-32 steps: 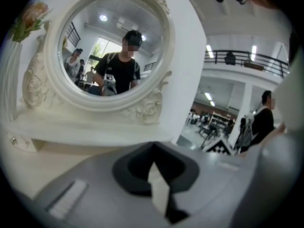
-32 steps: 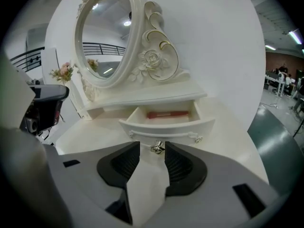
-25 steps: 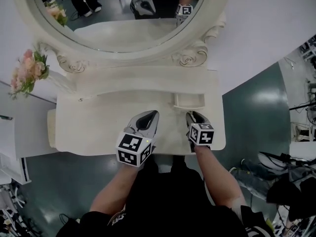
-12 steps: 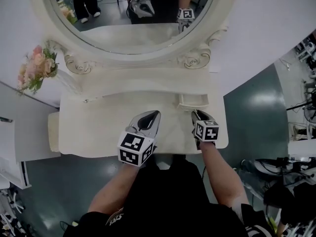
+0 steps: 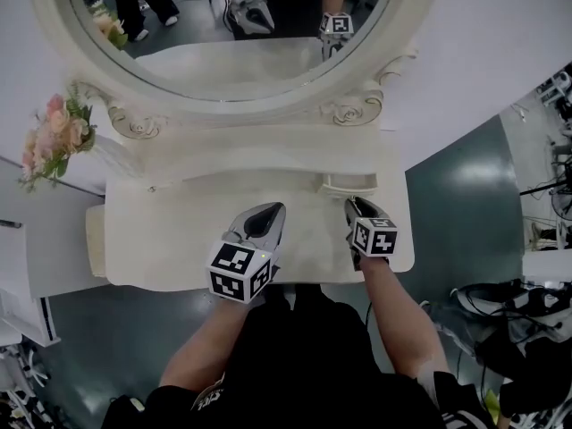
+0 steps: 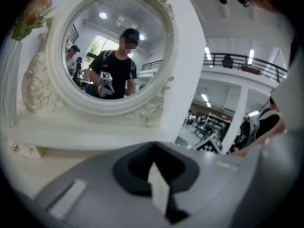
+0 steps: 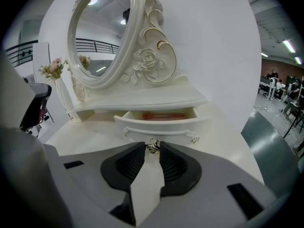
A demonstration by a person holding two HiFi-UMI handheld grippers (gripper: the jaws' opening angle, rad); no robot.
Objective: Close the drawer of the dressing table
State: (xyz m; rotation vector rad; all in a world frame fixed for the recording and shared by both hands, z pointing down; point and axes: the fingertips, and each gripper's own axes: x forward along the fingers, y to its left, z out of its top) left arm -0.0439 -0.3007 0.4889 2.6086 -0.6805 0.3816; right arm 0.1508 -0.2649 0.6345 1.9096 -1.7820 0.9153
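Observation:
The cream dressing table [image 5: 161, 231] has a small drawer [image 5: 349, 184] at its right, standing partly open under the mirror shelf. In the right gripper view the drawer [image 7: 159, 122] shows a red thing [image 7: 161, 115] inside. The metal rose-shaped knob [image 7: 152, 147] on its front sits between the tips of my right gripper [image 7: 152, 145], and both pads touch it. From the head view my right gripper [image 5: 350, 204] reaches the drawer front. My left gripper [image 5: 275, 208] hovers over the tabletop's middle, jaws together with nothing in them; its own view shows it [image 6: 153, 146] facing the mirror.
An oval mirror [image 5: 223, 34] in a carved frame rises at the table's back and reflects both grippers. A vase of pink flowers [image 5: 54, 141] stands at the left end. Grey-green floor lies right of the table, with cables and gear at the far right.
The drawer seems to stick out a little less than a second ago. Both grippers have stayed about where they were; the head view has shifted slightly.

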